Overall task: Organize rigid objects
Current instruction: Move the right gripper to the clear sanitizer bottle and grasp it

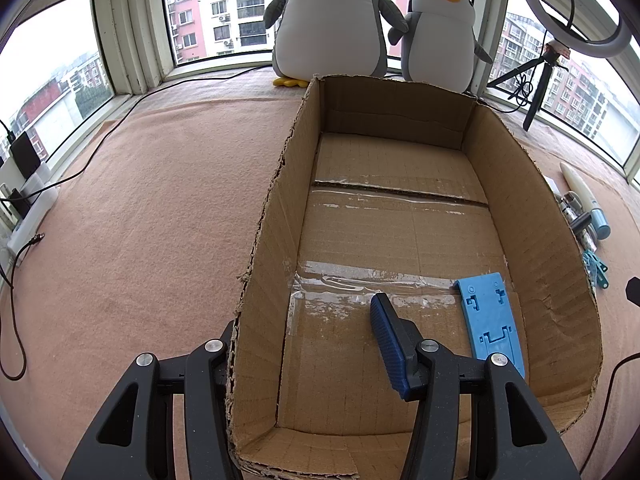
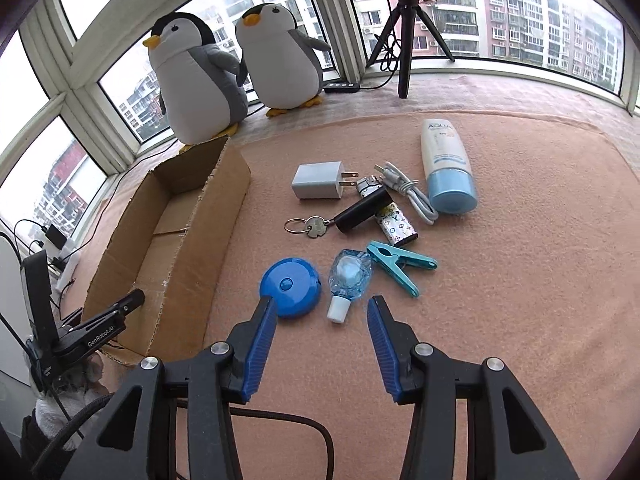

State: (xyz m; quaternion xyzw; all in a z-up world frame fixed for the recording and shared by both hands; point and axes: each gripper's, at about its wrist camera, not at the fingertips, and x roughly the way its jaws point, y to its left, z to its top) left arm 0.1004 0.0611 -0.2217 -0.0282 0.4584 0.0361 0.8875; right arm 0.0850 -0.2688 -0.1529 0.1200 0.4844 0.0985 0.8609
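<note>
An open cardboard box lies on the pink mat with a light blue plastic piece flat on its floor. My left gripper is open and straddles the box's left wall, one finger outside, one inside. In the right wrist view, my right gripper is open just above a round blue tape measure and a small clear bottle. Beyond them lie a teal clothespin, a key, a black cylinder, a patterned lighter, a white charger, a white cable and a white-and-blue tube.
Two plush penguins stand by the window behind the box. A black tripod and a power strip sit at the back. Cables run along the mat's left edge. Bare mat lies right of the objects.
</note>
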